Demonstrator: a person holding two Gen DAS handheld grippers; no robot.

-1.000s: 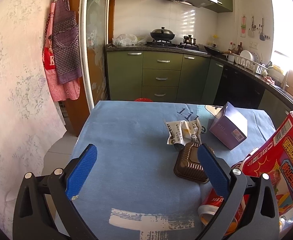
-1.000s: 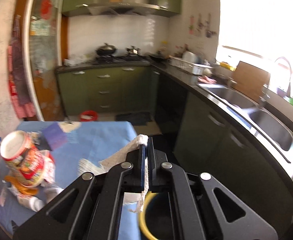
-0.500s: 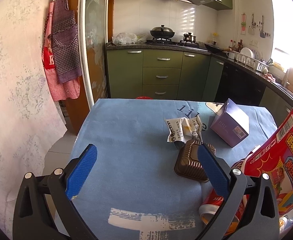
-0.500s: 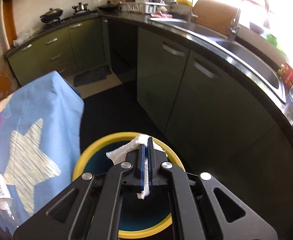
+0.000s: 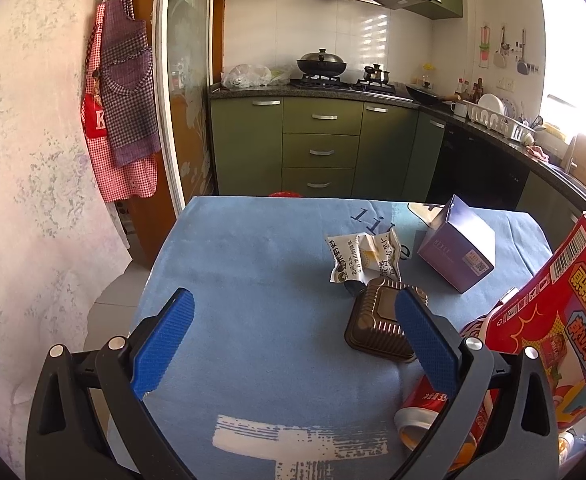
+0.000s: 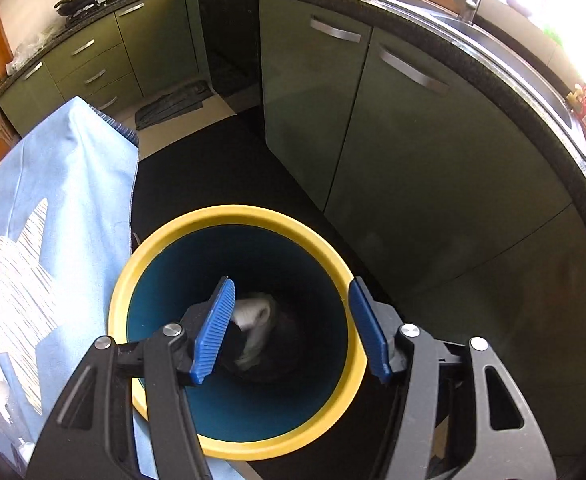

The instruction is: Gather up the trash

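Right gripper [image 6: 291, 328] hangs over the yellow-rimmed bin [image 6: 229, 216], jaws opening with nothing between them; a white tissue [image 6: 253, 314] lies down inside. Left gripper [image 5: 293, 340] is spread wide over the table [image 5: 253, 248], gripping nothing. Only its view shows the brown tray [image 5: 377, 324], wrapper [image 5: 363, 256] and purple box [image 5: 459, 248] toward the right edge.

Harsh window glare at right, sharp centre, dark fisheye-warped corners.
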